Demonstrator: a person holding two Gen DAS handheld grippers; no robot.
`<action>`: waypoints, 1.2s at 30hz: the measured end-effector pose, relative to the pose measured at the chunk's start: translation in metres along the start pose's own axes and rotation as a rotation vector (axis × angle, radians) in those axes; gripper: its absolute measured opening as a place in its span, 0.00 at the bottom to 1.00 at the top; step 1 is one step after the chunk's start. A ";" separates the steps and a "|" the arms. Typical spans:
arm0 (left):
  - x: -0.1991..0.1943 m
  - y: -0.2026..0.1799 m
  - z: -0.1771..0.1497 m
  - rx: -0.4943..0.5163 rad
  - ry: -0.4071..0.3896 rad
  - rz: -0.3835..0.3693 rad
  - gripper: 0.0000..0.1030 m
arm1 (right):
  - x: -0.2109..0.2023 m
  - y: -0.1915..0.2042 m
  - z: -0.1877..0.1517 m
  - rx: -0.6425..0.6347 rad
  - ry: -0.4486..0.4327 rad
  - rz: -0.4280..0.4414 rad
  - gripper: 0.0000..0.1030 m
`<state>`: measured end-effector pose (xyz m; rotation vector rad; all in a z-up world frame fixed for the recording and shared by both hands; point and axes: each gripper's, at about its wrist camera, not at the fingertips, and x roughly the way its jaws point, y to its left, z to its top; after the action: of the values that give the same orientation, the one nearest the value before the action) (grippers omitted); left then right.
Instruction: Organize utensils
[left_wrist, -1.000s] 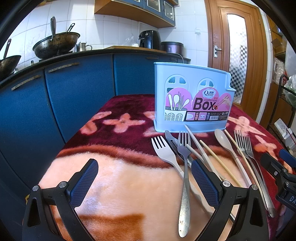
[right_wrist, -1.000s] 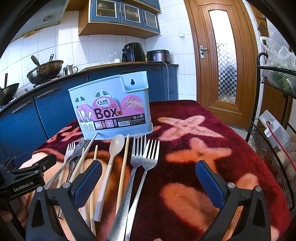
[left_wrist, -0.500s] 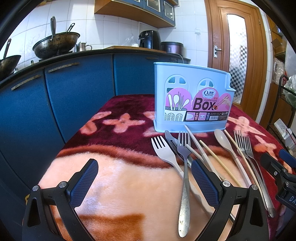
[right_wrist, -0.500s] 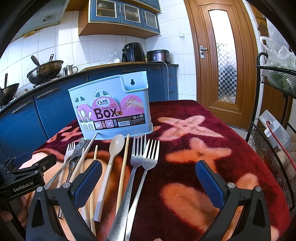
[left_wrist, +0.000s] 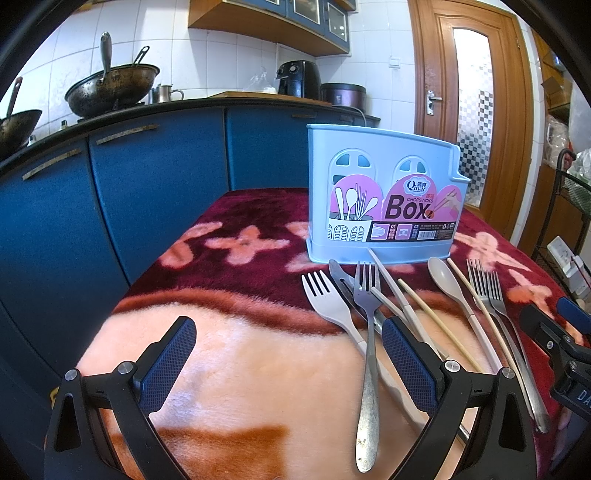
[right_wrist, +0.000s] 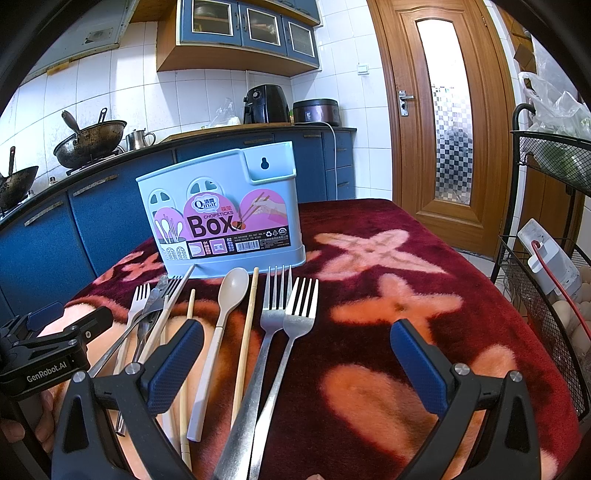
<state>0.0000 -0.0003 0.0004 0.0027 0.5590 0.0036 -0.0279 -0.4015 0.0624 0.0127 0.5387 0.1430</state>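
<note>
Nearest to me, my left gripper (left_wrist: 288, 360) has its jaws spread wide and they hold nothing; it hovers over the pale peach part of the blanket (left_wrist: 258, 369) that covers the worktop. My right gripper (right_wrist: 295, 356) also has its jaws wide apart and empty, above the dark red part of the same blanket.

The utensils lie flat in a row in front of the light blue chopsticks box (left_wrist: 384, 195), with their heads pointing toward it. On the left side of the box front there is a white plastic fork (left_wrist: 328, 306), and a steel fork (left_wrist: 367, 354) lies partly over a knife (left_wrist: 343, 277) and a long pale chopstick. Toward the middle I see a cream spoon (right_wrist: 221, 321) and a wooden chopstick (right_wrist: 245, 339) just beside it. At the right side of the box front, two steel forks (right_wrist: 284, 325) lie side by side, touching, and their handles run between the jaws of my right gripper.

The box stands upright on the blanket, just behind the utensil tips. Behind the box are blue cabinets (left_wrist: 155, 184), with a dark wok (left_wrist: 110, 88) on top of them, and a wooden door (right_wrist: 443, 129) is to the right of the box.
</note>
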 end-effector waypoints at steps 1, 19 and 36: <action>0.000 0.000 0.000 0.000 0.000 0.000 0.97 | 0.000 0.000 0.000 0.000 0.000 0.000 1.00; 0.000 0.000 0.000 0.001 0.000 0.000 0.97 | 0.001 0.000 0.000 0.001 0.002 0.002 1.00; 0.001 0.008 0.009 0.003 0.054 -0.036 0.97 | 0.012 -0.016 0.013 0.052 0.132 0.069 1.00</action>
<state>0.0056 0.0075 0.0073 -0.0047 0.6125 -0.0323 -0.0095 -0.4154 0.0665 0.0725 0.6743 0.1985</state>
